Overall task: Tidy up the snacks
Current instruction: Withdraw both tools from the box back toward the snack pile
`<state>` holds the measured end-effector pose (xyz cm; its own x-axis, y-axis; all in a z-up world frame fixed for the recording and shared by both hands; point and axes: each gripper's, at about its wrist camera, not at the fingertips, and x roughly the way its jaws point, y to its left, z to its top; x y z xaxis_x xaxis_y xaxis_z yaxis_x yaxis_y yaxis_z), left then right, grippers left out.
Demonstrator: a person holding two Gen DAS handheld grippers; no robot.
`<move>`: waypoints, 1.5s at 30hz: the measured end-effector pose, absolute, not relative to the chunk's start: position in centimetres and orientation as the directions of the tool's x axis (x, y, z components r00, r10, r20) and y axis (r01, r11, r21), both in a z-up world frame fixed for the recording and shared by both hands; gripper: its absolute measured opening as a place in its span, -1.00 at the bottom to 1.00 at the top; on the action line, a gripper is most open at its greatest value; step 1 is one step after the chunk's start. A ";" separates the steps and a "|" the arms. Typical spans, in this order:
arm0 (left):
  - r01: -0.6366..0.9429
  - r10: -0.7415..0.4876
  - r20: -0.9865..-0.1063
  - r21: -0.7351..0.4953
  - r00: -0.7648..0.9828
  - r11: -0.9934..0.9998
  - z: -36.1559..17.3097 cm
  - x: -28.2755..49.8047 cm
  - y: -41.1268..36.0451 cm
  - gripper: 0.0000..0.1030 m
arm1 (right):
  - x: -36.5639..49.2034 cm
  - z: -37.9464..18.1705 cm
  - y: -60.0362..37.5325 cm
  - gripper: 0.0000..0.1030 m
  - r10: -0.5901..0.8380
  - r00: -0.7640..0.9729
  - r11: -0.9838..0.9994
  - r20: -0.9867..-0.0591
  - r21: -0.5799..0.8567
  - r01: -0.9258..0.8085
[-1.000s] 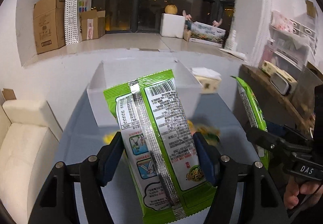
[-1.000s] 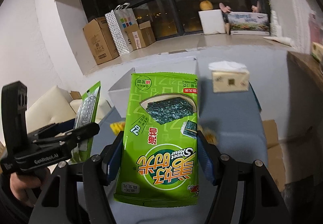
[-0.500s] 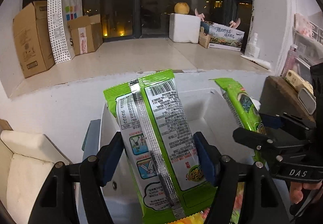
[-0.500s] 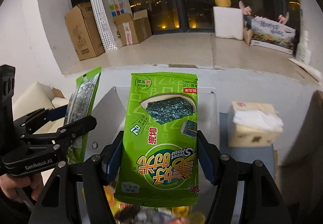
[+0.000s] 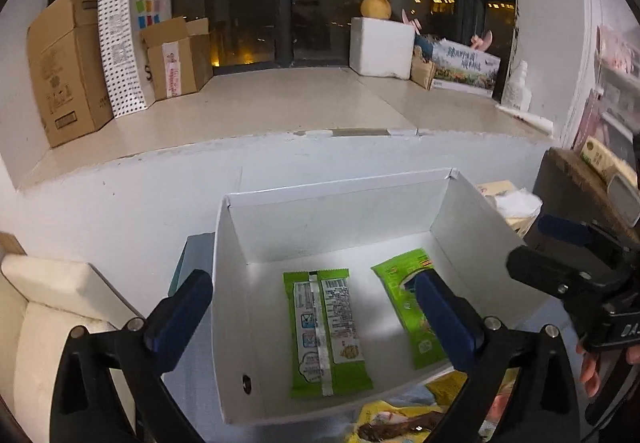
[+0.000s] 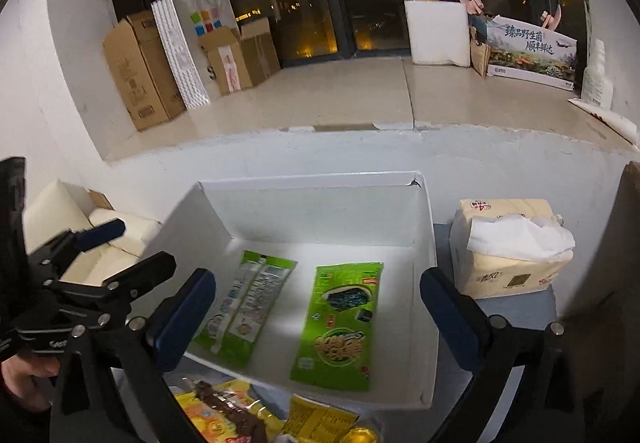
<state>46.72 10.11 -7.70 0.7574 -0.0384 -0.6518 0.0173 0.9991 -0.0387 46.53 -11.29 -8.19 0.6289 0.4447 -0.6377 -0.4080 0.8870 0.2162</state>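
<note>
A white open box (image 5: 340,203) (image 6: 312,199) stands on the blue-grey table. Two green seaweed snack packets lie flat inside it. The left packet (image 5: 326,327) (image 6: 244,303) lies back side up. The right packet (image 5: 408,307) (image 6: 340,323) lies front side up. My left gripper (image 5: 316,323) is open and empty above the box's near edge. My right gripper (image 6: 316,319) is open and empty above the box too. Each gripper shows in the other's view, the right one (image 5: 560,263) and the left one (image 6: 100,255).
Yellow and brown snack packets (image 6: 240,415) (image 5: 404,423) lie on the table in front of the box. A tissue pack (image 6: 512,247) stands right of the box. A cream sofa (image 5: 44,323) is on the left. Cardboard boxes (image 5: 64,63) stand on the window ledge behind.
Both grippers carried their green packets over the box, then opened. The two packets now lie flat inside the box and both grippers are empty.
</note>
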 end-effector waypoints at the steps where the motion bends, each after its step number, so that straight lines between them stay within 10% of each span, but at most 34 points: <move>1: 0.015 -0.040 -0.647 -0.044 0.762 0.999 -7.5 46.0 10.1 1.00 | 45.9 -7.9 -11.7 1.00 0.460 0.632 0.881 -0.624 0.231 -0.413; 19: 0.070 -0.143 -0.591 -0.146 0.794 0.987 -9.2 20.5 4.1 1.00 | 24.9 -11.8 -22.9 1.00 0.335 0.676 0.933 -0.656 0.134 -0.333; 31: 0.099 -0.128 -0.658 -0.081 0.742 0.992 -12.2 15.2 1.0 1.00 | 27.2 -19.7 -21.6 0.98 0.366 0.569 0.921 -0.736 0.199 -0.336; 40: 0.079 -0.121 -0.665 -0.094 0.737 0.992 -12.4 15.3 2.6 1.00 | 30.2 -21.9 -19.3 -0.03 0.315 0.542 0.931 -0.779 0.142 -0.337; 45: 0.078 -0.125 -0.667 -0.100 0.734 0.992 -12.7 15.8 2.7 1.00 | 30.1 -21.7 -19.2 -0.03 0.303 0.543 0.934 -0.783 0.131 -0.333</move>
<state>15.78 2.66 -12.74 0.7343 -0.1252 -0.6671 0.0782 0.9919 -0.1000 30.08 -19.21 -21.71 0.5435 0.3034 -0.7827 -0.3332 0.9338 0.1305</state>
